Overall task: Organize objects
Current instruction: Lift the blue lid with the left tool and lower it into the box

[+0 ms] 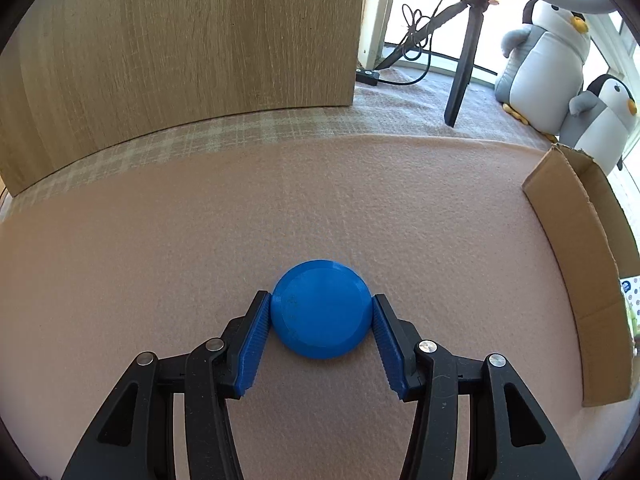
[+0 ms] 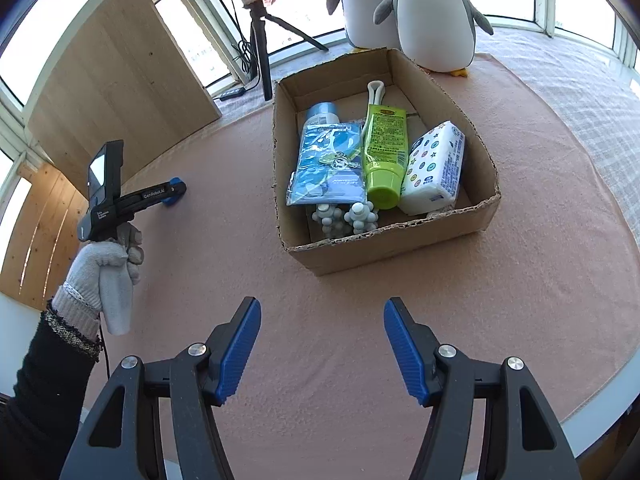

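A round blue disc lies flat on the pink cloth. My left gripper is shut on it, a blue pad pressed against each side. In the right wrist view the left gripper sits low over the cloth at the left, held by a gloved hand. To its right stands an open cardboard box holding a blue pouch, a green tube, a tissue pack and a white knobbly item. My right gripper hangs open over bare cloth in front of the box.
Two penguin plush toys sit behind the box. A black tripod with cables stands at the back, next to an upright wooden board. The box's wall rises at the right of the left wrist view.
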The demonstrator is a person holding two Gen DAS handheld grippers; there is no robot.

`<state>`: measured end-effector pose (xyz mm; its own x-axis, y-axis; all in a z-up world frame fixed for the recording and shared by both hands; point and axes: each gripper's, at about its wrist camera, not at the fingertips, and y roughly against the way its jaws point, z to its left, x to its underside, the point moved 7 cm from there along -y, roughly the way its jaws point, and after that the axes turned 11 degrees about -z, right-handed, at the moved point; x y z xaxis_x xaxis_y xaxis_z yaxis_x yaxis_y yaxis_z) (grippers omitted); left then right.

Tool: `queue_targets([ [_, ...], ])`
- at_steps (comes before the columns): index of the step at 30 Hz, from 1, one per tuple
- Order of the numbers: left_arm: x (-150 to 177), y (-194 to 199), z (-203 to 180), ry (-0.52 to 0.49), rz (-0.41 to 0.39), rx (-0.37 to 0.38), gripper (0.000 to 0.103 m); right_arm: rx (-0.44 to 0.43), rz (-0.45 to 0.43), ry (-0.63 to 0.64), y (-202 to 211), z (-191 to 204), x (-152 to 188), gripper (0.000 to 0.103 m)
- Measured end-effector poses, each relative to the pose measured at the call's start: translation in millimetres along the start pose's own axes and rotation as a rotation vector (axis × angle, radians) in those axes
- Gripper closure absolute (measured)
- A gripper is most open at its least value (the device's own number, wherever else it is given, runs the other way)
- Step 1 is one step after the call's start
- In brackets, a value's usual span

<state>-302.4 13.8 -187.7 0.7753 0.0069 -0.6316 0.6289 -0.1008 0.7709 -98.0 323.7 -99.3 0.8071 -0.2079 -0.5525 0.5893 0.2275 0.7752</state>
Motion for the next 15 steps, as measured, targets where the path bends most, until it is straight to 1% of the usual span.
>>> queue_targets([
  [4, 12, 11, -17, -0.008, 0.007, 0.038, 0.049, -0.007, 0.000, 0.005, -1, 1, 2, 0.043],
  [8, 15, 27, -47, -0.027, -0.003, 0.086, 0.049, -0.007, -0.003, 0.011, 0, -1, 4, 0.043],
  [15, 7, 57, -107, -0.070, -0.051, 0.175, 0.049, 0.003, -0.014, 0.020, 7, -10, 7, 0.043],
])
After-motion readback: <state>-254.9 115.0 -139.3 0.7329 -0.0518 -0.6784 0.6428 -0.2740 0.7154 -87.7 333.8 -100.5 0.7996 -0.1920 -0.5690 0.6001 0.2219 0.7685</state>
